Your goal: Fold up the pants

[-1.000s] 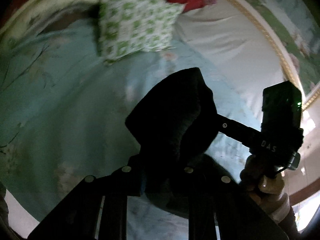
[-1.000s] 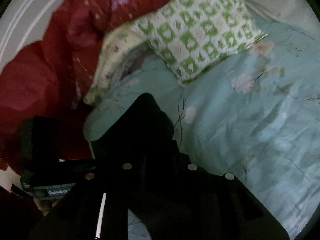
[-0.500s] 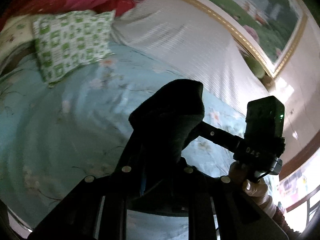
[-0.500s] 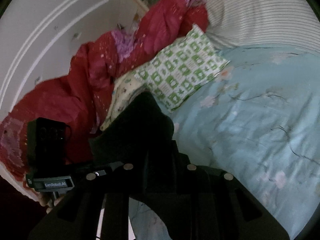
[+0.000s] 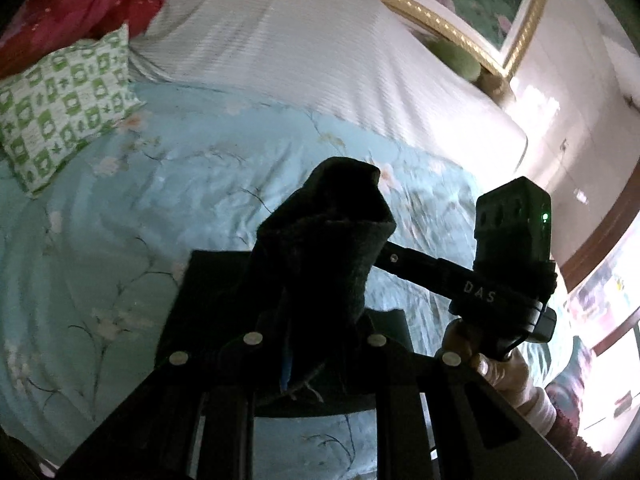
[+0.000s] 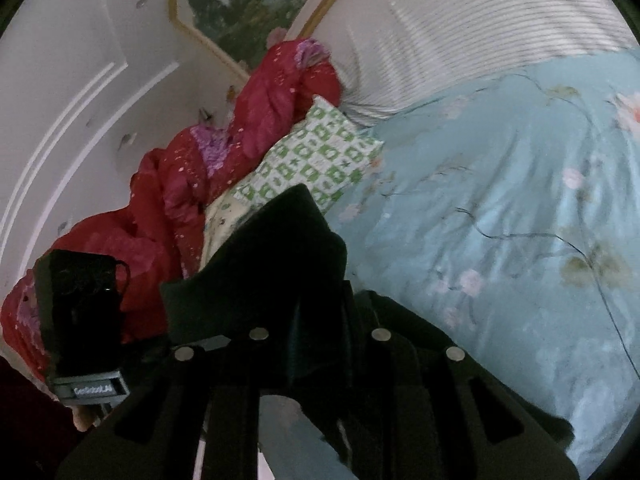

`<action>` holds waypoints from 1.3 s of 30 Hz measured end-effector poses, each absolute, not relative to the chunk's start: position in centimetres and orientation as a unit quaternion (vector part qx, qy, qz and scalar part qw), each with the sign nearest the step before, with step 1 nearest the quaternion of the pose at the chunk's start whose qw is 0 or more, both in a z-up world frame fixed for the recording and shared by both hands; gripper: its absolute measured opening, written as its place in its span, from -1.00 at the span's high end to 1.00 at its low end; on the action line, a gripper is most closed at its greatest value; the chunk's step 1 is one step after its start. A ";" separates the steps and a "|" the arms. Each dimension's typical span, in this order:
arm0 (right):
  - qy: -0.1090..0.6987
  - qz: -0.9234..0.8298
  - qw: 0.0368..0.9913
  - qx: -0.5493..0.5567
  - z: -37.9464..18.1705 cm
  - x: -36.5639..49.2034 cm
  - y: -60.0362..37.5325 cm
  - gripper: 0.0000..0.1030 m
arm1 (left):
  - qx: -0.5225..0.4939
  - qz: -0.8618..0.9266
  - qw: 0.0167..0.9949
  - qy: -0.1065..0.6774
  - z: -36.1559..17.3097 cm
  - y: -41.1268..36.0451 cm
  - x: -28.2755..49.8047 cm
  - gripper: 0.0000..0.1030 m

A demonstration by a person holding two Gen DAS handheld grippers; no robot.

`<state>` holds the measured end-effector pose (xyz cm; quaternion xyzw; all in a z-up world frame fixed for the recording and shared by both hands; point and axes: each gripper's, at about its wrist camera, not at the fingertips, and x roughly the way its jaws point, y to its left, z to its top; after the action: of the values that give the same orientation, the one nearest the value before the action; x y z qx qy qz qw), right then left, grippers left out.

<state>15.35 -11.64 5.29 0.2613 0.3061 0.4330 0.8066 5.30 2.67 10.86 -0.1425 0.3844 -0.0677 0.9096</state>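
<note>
Both my tongs, left (image 5: 320,280) and right (image 6: 312,280), clamp dark pants (image 5: 328,240) lifted above the bedspread (image 5: 120,240); lay flat next.

Bed (image 5: 120,240) covered by pale blue floral sheet; white ribbed headboard (image 5: 320,60) along its far edge. Green-and-white checked pillow (image 5: 64,100) at far left corner, red quilt (image 6: 180,184) heaped beside it. Gold-framed landscape painting (image 6: 240,4) on white wall; bright window (image 5: 612,320) at right.
</note>
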 end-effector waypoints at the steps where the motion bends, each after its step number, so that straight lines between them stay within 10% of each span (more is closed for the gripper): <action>1: 0.306 0.430 0.807 0.265 4.9 15.2 -12.1 0.64 | -0.141 -0.070 0.908 0.388 10.5 2.3 5.4 0.67; 33: 0.329 0.302 0.838 0.314 -2.5 10.1 -21.1 0.64 | 0.004 -0.119 0.897 0.426 2.4 -8.4 5.6 0.63; 39: 0.331 0.258 0.841 0.342 -2.4 9.0 -22.7 0.55 | 0.013 -0.134 0.891 0.433 1.8 -8.8 5.0 0.35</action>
<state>9.01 -22.66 -2.40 0.3423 0.3311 0.2581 0.8406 5.00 -8.80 1.84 0.0135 0.4333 -0.1339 0.8912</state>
